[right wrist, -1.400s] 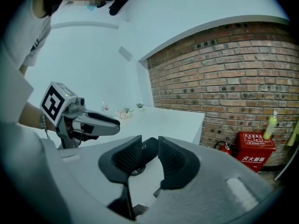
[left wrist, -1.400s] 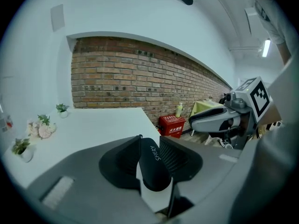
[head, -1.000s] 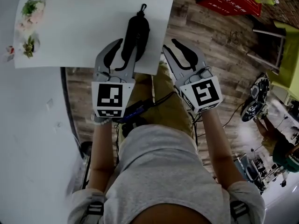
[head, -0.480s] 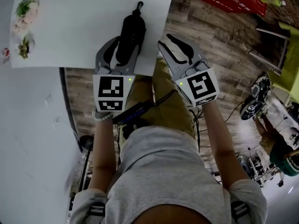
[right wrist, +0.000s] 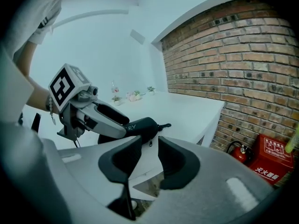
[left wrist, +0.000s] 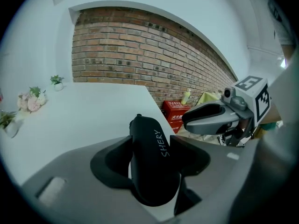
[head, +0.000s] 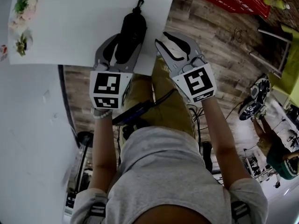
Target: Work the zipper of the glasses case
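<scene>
On the near right corner of the white worktop (head: 84, 22), the black glasses case (head: 130, 34) is lying lengthwise. Its clip end (head: 138, 4) is pointing away from you and its near end is sitting close to the near edge.

Your left gripper (head: 125, 41) is straddling that near end. Its fingers (left wrist: 110, 164) have just been opening and are now standing wide on either side of the case, which is lying between them unsqueezed. A sliver of worktop is showing beside the left finger. So you are giving up that grip, and the case seems to be resting on the worktop under its own weight.

Your right gripper (head: 167, 36) is hovering just right of the case, at the worktop's right edge, a touch nearer the case than a second ago. Its fingers are standing slightly apart with nothing between them. Beyond their gap, the small zipper pull (right wrist: 150, 143) is hanging on the case's right side, not yet touched.

The zipper is therefore still waiting to be worked. With the left fingers slack, the case is likely to slide when you tug the pull. You are probably needing to steady the body again before bringing the right fingers onto the pull.
</scene>
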`<state>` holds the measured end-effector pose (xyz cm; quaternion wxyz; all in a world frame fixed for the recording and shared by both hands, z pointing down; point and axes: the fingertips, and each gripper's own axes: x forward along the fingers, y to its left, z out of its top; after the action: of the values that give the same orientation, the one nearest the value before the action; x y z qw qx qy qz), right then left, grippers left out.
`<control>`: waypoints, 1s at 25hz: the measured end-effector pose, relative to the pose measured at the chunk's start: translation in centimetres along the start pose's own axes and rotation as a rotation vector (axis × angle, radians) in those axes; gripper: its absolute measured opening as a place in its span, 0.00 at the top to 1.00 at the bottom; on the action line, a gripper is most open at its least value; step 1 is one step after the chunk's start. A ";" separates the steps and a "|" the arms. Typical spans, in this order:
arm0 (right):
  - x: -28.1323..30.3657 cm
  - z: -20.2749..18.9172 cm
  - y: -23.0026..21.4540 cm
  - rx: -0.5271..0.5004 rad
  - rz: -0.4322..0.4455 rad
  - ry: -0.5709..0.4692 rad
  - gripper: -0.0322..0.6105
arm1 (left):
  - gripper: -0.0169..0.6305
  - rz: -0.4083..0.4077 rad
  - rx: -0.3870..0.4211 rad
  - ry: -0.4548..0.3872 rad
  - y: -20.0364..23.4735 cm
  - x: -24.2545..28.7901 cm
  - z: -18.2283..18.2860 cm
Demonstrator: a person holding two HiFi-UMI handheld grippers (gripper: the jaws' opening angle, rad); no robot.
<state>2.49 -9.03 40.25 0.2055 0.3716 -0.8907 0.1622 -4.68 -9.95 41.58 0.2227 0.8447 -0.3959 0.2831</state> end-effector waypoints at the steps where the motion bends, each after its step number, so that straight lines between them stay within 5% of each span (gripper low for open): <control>1: 0.2 -0.1 0.0 -0.007 0.003 0.003 0.78 | 0.56 -0.009 -0.010 -0.003 0.1 0.0 0.0; 15: 3.0 -2.1 -0.3 -0.284 0.023 0.125 0.78 | 0.56 -0.133 -0.133 -0.071 1.3 -0.2 0.0; 25: 5.0 -2.0 -0.2 -0.355 0.117 0.124 0.78 | 0.56 -0.186 -0.173 -0.092 1.7 -0.3 0.1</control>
<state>-0.05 -11.31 44.46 0.3125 0.2662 -0.9111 0.0368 -6.15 -10.81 41.56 0.3014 0.8675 -0.3487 0.1872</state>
